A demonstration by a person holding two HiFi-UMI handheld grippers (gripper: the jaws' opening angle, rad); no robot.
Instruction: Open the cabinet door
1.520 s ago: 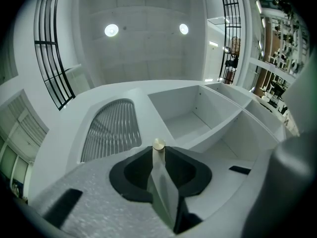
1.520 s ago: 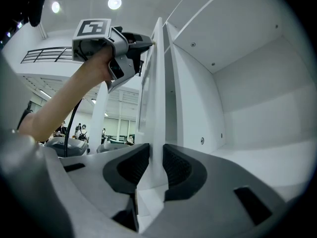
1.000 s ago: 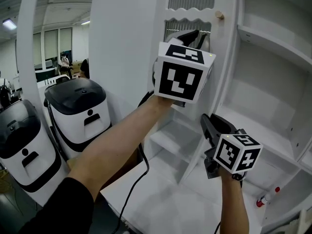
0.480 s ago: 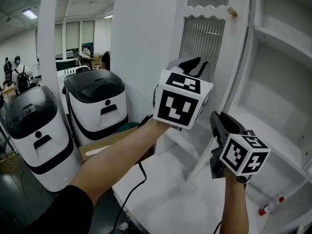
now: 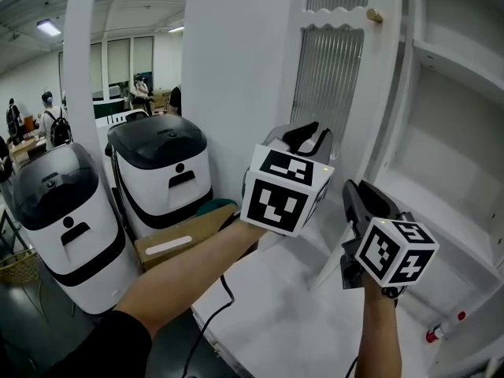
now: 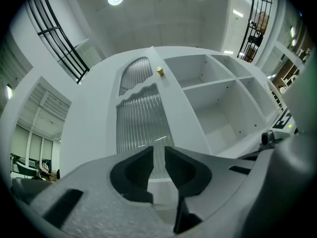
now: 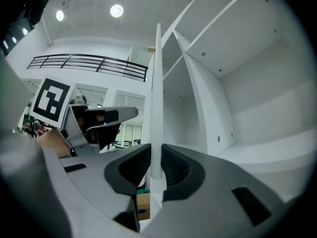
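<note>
White open-plan office surrounds you, with ceiling lights overhead and people standing far back at the left.

Your right gripper (image 7: 156, 155) has its jaws clamped on the lower edge of the cabinet door (image 7: 157, 98), the thin white edge running straight up between the dark pads. In the head view that gripper (image 5: 352, 191) sits low against the door (image 5: 331, 77), with its marker cube (image 5: 395, 250) nearest you.

Your left gripper (image 6: 157, 155) has its jaws drawn almost together, only a slim gap between them and nothing in it. It points up at the door's ribbed panel (image 6: 141, 118) without touching it. In the head view the left gripper (image 5: 307, 132) hangs just in front of the door's lower part, close beside the right one, its own marker cube (image 5: 283, 191) facing you and a black cable (image 5: 220, 305) trailing below your arm.

The door stands swung out from the cabinet, its small wooden knob (image 5: 375, 16) high on the frame. To the right, the bare white shelves (image 5: 449, 61) lie exposed.

Left of the cabinet stand two white bins with black lids (image 5: 161, 172), with a cardboard box (image 5: 181, 242) beside the nearer one. A small red-tipped item (image 5: 445, 325) lies at the lower right; you cannot tell what it is.
</note>
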